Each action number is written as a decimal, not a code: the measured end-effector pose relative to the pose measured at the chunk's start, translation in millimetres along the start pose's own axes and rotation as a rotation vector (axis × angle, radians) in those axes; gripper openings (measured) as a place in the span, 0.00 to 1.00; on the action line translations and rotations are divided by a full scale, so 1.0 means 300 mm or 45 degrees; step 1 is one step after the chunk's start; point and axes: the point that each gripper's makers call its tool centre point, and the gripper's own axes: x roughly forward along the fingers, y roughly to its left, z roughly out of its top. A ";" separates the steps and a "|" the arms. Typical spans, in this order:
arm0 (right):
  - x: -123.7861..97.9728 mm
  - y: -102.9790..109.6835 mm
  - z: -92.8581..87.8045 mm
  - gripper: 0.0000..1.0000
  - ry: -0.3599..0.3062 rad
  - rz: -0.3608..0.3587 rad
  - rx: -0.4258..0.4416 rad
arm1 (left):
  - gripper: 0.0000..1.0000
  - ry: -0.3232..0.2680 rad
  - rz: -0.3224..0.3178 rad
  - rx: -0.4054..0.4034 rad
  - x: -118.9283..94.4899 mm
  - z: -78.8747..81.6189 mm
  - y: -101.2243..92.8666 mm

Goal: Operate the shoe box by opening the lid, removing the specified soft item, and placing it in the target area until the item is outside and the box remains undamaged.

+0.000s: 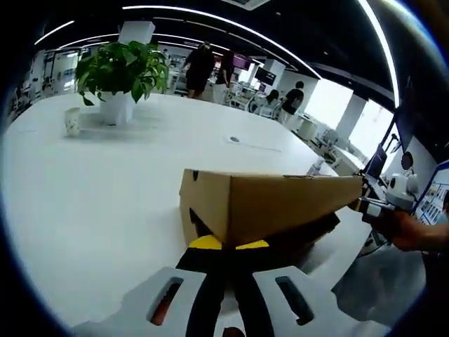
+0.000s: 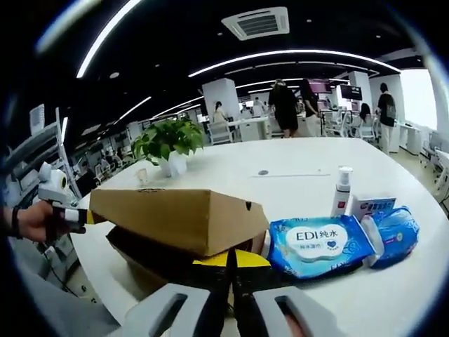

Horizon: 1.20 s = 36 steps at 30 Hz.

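A brown cardboard shoe box lid (image 1: 270, 203) is tilted up off the dark box base (image 1: 309, 235) on the white table. My left gripper (image 1: 226, 246) is shut on the near end of the lid, its yellow tips pressed together. In the right gripper view the same lid (image 2: 175, 217) hangs over the base (image 2: 144, 260), and my right gripper (image 2: 231, 261) is shut on the opposite end. Each gripper shows at the far end in the other's view: the right one (image 1: 359, 203) and the left one (image 2: 85, 216), each held by a hand. The box's inside is hidden.
A potted plant (image 1: 123, 74) and a small cup (image 1: 72, 121) stand far back on the table (image 1: 91, 189). Beside the box lie a blue wet-wipes pack (image 2: 319, 246), a second blue pack (image 2: 393, 235), a spray bottle (image 2: 342, 189) and a small carton (image 2: 372, 205). People stand in the background.
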 end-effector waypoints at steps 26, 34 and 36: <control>-0.017 -0.016 -0.056 0.00 0.035 -0.003 0.050 | 0.00 0.014 0.011 -0.010 -0.023 -0.040 0.000; -0.013 -0.011 -0.068 0.00 0.052 -0.002 0.034 | 0.00 0.021 0.017 -0.013 -0.030 -0.055 0.003; -0.012 -0.006 -0.077 0.00 0.058 0.004 0.040 | 0.00 0.029 0.018 -0.013 -0.028 -0.064 0.006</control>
